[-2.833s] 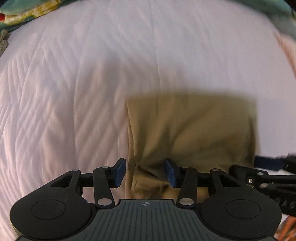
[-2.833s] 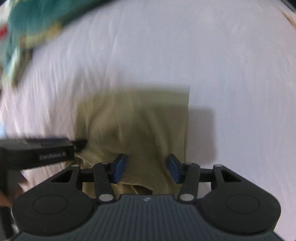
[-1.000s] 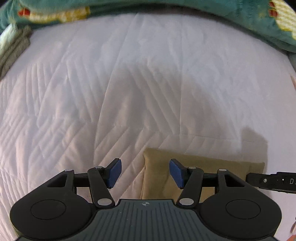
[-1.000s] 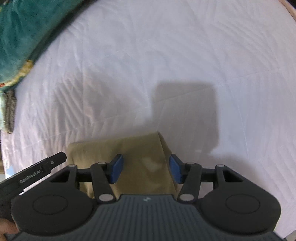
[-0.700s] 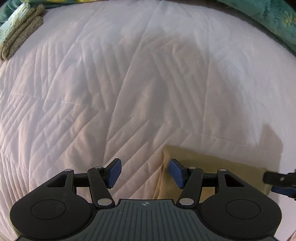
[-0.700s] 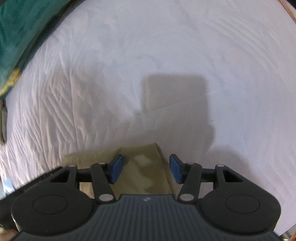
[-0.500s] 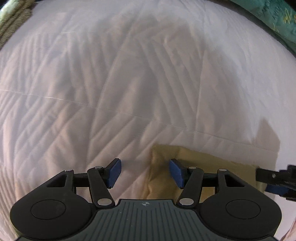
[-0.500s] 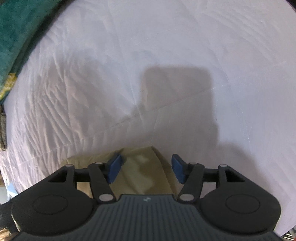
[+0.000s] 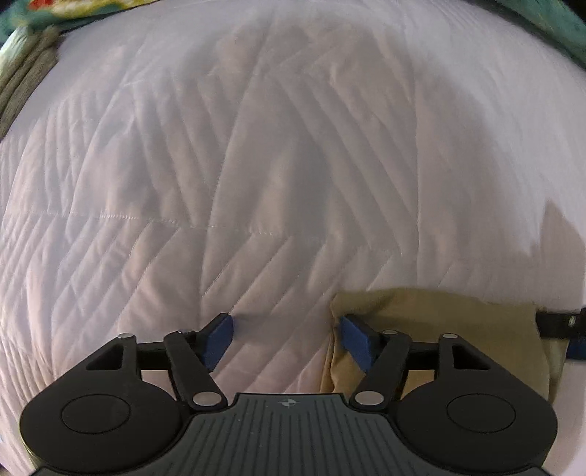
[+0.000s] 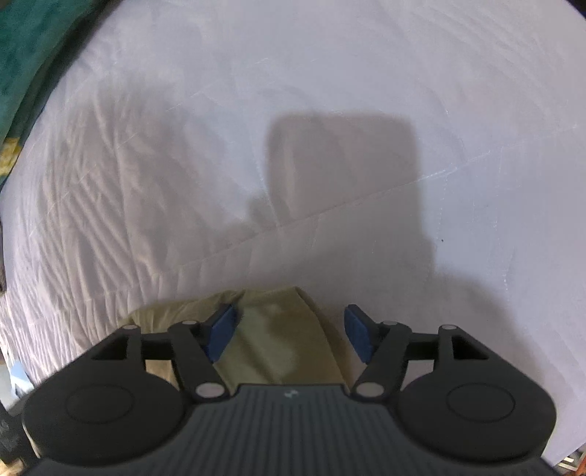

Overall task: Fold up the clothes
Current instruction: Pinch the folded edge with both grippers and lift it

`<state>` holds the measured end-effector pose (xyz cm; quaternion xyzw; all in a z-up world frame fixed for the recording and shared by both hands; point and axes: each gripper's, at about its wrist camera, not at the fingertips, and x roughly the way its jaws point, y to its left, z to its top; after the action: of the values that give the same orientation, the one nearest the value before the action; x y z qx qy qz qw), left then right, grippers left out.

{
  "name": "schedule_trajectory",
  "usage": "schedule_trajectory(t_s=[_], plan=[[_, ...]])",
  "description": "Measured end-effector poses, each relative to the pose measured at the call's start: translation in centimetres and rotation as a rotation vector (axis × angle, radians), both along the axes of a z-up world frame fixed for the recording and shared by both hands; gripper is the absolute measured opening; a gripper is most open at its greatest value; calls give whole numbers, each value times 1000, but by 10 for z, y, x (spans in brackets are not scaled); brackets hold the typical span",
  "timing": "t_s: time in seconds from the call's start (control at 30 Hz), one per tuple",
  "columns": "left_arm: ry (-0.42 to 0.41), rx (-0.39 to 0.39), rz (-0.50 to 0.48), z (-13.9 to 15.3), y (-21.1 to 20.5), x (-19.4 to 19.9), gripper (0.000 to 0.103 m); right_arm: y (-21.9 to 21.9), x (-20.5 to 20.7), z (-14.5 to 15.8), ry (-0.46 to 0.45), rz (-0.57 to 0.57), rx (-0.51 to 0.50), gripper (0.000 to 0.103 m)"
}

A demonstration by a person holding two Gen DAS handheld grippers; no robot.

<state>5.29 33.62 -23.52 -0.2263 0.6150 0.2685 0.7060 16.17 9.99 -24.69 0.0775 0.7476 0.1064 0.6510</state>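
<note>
A folded olive-tan garment (image 9: pixel 439 326) lies flat on the white quilted bed (image 9: pixel 256 164). In the left wrist view my left gripper (image 9: pixel 285 333) points down at the garment's left edge; its jaws are opening, the right blue pad over the cloth's corner, the left pad over bare quilt, nothing pinched. In the right wrist view my right gripper (image 10: pixel 291 329) hangs over the garment (image 10: pixel 278 340) at its right edge; its jaws are opening too, with cloth lying loose between the pads. The right gripper's tip (image 9: pixel 564 326) shows at the far right of the left view.
A teal patterned blanket (image 10: pixel 22 55) borders the bed at the top left, and again along the top (image 9: pixel 549 18). A grey knitted item (image 9: pixel 22 80) lies at the bed's upper left edge. Wide white quilt stretches beyond the garment.
Both grippers sank toward the bed and their jaws widened. The hanging garment was lowered, and it now lies flat and released.
</note>
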Motion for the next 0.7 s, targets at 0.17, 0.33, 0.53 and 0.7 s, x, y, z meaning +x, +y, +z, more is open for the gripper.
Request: schedule_trajectory(t_s=[0.17, 0.33, 0.53, 0.7], plan=[[-12, 24, -22, -3, -3, 3, 72, -3, 1, -7, 6, -14, 24, 69], [-70, 33, -73, -1, -8, 2, 60, -3, 0, -7, -18, -6, 71, 48], [-150, -22, -108, 10, -10, 7, 18, 4, -9, 9, -87, 58, 120, 24], [-241, -14, -157, 29, -21, 0, 15, -3, -22, 31, -158, 132, 165, 19]])
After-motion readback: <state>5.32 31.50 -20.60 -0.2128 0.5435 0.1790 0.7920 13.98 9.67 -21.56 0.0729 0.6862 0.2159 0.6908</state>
